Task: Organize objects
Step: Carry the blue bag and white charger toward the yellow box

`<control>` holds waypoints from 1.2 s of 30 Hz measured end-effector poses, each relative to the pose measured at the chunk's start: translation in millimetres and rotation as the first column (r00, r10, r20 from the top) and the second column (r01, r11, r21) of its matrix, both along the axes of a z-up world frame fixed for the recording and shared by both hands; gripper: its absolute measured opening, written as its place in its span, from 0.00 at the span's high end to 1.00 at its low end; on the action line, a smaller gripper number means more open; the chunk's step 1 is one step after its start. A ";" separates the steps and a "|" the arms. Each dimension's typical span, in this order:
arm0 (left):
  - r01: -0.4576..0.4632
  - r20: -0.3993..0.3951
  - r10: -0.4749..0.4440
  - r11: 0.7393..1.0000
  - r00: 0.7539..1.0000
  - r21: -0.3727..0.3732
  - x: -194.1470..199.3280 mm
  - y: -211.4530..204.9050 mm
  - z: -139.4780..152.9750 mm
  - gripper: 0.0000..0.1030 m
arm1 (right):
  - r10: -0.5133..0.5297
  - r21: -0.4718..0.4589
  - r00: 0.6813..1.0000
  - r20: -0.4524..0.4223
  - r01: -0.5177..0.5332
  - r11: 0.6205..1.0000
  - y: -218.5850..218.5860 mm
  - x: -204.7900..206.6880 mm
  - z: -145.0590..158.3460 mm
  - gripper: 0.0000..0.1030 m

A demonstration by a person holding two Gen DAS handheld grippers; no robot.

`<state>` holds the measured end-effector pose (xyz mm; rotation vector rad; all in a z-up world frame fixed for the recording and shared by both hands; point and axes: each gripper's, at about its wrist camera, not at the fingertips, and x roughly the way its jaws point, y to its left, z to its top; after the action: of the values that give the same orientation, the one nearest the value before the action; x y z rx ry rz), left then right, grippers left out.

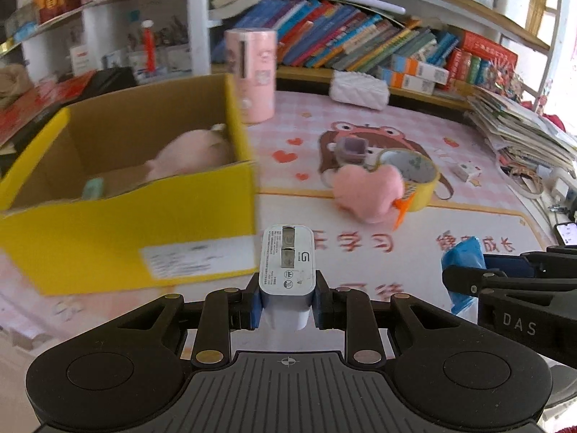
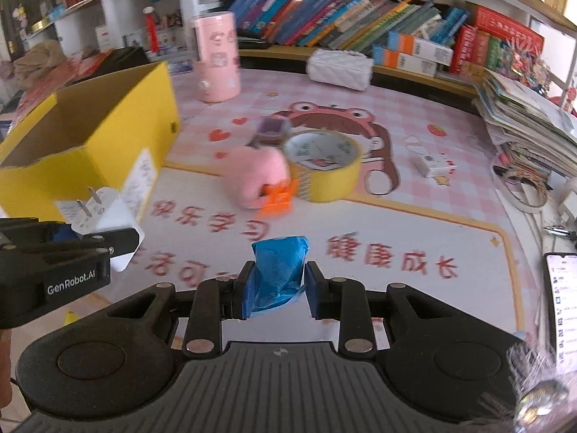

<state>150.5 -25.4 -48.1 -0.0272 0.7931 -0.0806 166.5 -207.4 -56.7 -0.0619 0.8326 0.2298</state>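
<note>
We carry both items over the yellow cardboard box rim and release only once above its open top, clear of the wall. Left gripper is clamped on the white charger plug; right gripper is clamped on the crumpled blue wrapper. Both are above the pink desk mat, beside the box.

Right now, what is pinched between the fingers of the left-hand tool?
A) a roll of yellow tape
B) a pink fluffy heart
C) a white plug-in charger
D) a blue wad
C: the left gripper is closed on the white charger, while the yellow tape and pink heart lie on the mat.
</note>
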 end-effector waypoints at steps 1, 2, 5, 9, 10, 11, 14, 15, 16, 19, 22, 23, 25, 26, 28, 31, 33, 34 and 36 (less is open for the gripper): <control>-0.008 0.006 0.008 1.000 1.000 -0.001 -5.1 6.7 1.5 0.76 | 0.010 0.001 1.000 0.002 -0.010 1.000 7.3 -3.9 1.1 0.74; -0.016 0.011 0.016 1.000 1.000 0.000 -10.3 13.4 2.8 0.76 | 0.019 0.001 1.000 0.004 -0.019 1.000 14.3 -7.7 1.9 0.74; -0.042 0.018 0.042 0.999 0.999 -0.001 -25.7 33.7 6.1 0.76 | 0.050 0.003 0.999 0.011 -0.050 0.999 36.1 -18.9 4.1 0.74; -0.074 0.025 0.074 0.997 0.997 -0.003 -46.9 60.5 9.9 0.76 | 0.088 0.007 0.996 0.012 -0.088 0.996 65.0 -35.9 6.2 0.74; -0.081 0.028 0.081 0.997 0.996 -0.003 -51.2 66.7 11.1 0.76 | 0.094 0.008 0.996 0.013 -0.094 0.996 70.4 -39.6 6.5 0.74; -0.086 0.030 0.086 0.996 0.996 -0.003 -54.4 71.7 11.8 0.76 | 0.100 0.009 0.995 0.013 -0.100 0.995 76.5 -43.4 6.7 0.74; -0.090 0.035 0.090 0.996 0.995 0.000 -65.5 84.4 13.6 0.76 | 0.105 0.015 0.994 0.020 -0.105 0.994 91.4 -55.6 8.8 0.74; -0.087 0.035 0.087 0.996 0.996 0.002 -69.5 87.7 13.8 0.76 | 0.103 0.018 0.994 0.021 -0.103 0.994 94.8 -58.8 9.3 0.74; -0.084 0.036 0.084 0.996 0.996 0.003 -73.1 91.0 13.9 0.76 | 0.101 0.020 0.995 0.020 -0.101 0.995 97.9 -62.6 9.2 0.74; -0.078 0.038 0.078 0.997 0.996 0.008 -82.4 100.5 14.5 0.76 | 0.093 0.029 0.996 0.013 -0.093 0.995 107.8 -73.6 8.5 0.74; -0.074 0.038 0.073 0.997 0.997 0.010 -91.9 110.7 13.8 0.76 | 0.086 0.035 0.996 0.011 -0.086 0.996 117.9 -83.6 7.6 0.74; -0.072 0.037 0.072 0.997 0.997 0.010 -94.6 113.9 13.6 0.76 | 0.083 0.036 0.996 0.011 -0.083 0.996 121.4 -87.2 7.3 0.74; -0.070 0.040 0.070 0.997 0.997 0.010 -100.6 119.8 13.4 0.76 | 0.080 0.039 0.997 0.011 -0.081 0.996 127.7 -94.0 6.8 0.74; -0.069 0.042 0.069 0.998 0.997 0.011 -103.0 122.8 13.8 0.76 | 0.079 0.040 0.997 0.011 -0.080 0.996 130.3 -97.3 6.8 0.74; -0.067 0.048 0.067 0.998 0.997 0.012 -108.4 128.4 14.6 0.76 | 0.078 0.042 0.997 0.013 -0.078 0.996 135.5 -101.9 6.7 0.74; -0.067 0.054 0.066 0.998 0.996 0.013 -114.3 136.3 15.3 0.76 | 0.077 0.044 0.997 0.016 -0.078 0.996 144.2 -109.1 6.6 0.74; -0.069 0.059 0.068 0.998 0.996 0.014 -118.6 142.0 16.1 0.76 | 0.078 0.046 0.997 0.018 -0.079 0.996 149.1 -112.4 6.5 0.74; -0.070 0.062 0.069 0.997 0.996 0.015 -120.6 145.3 16.8 0.76 | 0.079 0.046 0.997 0.018 -0.080 0.996 152.0 -114.1 6.5 0.74; -0.073 0.069 0.072 0.997 0.995 0.017 -124.4 149.9 18.0 0.76 | 0.082 0.048 0.996 0.020 -0.083 0.995 157.2 -116.3 6.8 0.74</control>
<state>26.1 124.5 -30.1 -0.0348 0.7241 -0.0047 50.1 -50.3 -49.9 -0.0524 0.8071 0.3264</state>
